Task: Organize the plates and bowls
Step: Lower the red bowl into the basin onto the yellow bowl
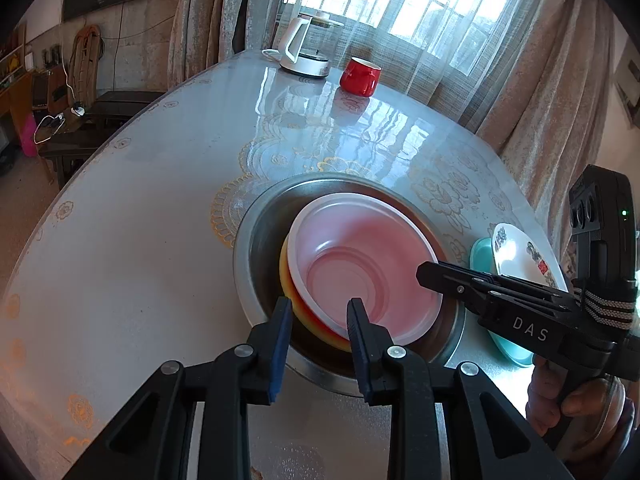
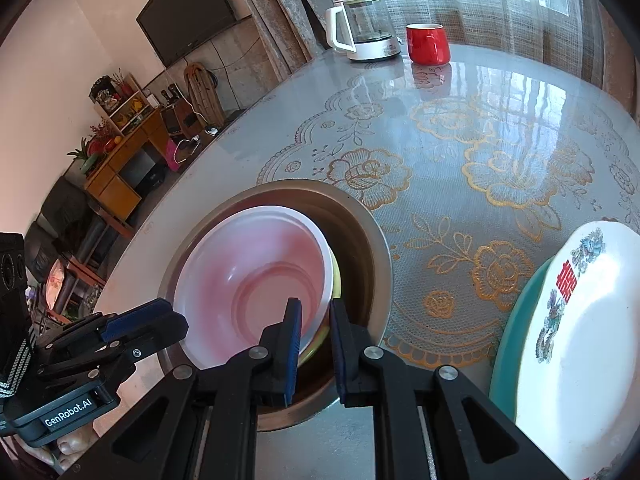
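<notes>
A white bowl with a pink inside (image 1: 360, 264) (image 2: 256, 272) is nested on a yellow bowl (image 1: 290, 296) (image 2: 337, 280), and both sit tilted inside a metal basin (image 1: 256, 232) (image 2: 360, 232). My left gripper (image 1: 320, 320) (image 2: 176, 328) is shut on the near rim of the nested bowls, one pad outside the yellow bowl and one inside the white bowl. My right gripper (image 2: 316, 320) (image 1: 420, 274) is shut on the opposite rim, with the white and yellow edges between its pads. A white decorated plate (image 1: 516, 256) (image 2: 580, 320) lies on a teal plate (image 1: 480, 256) (image 2: 516, 320) to the right.
The round table (image 1: 160, 220) (image 2: 480, 128) has a glossy lace-patterned cover. A red mug (image 1: 360, 76) (image 2: 428, 44) and a glass kettle (image 1: 304, 48) (image 2: 364, 32) stand at its far edge by the curtained window. Chairs and a wooden cabinet stand beyond the table's left edge.
</notes>
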`<state>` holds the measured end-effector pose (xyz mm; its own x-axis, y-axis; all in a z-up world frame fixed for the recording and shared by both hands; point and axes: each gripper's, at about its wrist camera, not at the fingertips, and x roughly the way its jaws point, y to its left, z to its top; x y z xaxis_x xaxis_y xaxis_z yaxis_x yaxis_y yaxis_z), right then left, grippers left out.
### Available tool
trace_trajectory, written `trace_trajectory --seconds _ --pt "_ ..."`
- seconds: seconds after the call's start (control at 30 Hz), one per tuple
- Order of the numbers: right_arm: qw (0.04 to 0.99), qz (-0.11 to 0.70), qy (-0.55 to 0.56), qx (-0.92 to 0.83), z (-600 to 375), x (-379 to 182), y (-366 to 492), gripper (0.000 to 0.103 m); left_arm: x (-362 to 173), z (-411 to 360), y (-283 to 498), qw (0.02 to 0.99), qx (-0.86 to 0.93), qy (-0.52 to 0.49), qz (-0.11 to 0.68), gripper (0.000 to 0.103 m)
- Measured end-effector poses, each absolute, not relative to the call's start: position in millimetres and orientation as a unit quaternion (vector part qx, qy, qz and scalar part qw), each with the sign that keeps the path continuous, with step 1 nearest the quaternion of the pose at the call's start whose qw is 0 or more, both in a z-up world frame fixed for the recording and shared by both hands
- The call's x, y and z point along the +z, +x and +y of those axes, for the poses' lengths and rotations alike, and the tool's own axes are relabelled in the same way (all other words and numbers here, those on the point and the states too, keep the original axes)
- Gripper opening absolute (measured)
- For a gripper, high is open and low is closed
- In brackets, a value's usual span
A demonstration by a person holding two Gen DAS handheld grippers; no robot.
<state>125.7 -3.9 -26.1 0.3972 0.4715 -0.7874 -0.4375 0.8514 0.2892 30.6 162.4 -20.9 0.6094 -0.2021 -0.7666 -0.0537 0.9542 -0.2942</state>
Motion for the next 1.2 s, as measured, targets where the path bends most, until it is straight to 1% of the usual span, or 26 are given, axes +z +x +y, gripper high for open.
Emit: trace_trajectory --seconds 0.67,1.2 --pt "0.849 0.459 -0.021 0.262 3.3 -27.4 120.9 0.014 -19.4 161.8 28.7 0.886 -0.042 -0.143 0.439 0.03" --pt "0.848 0.458 -0.014 0.266 3.4 -26.6 119.1 0.016 -17.8 165.3 27.1 0.888 -0.037 -0.14 0.436 0.031"
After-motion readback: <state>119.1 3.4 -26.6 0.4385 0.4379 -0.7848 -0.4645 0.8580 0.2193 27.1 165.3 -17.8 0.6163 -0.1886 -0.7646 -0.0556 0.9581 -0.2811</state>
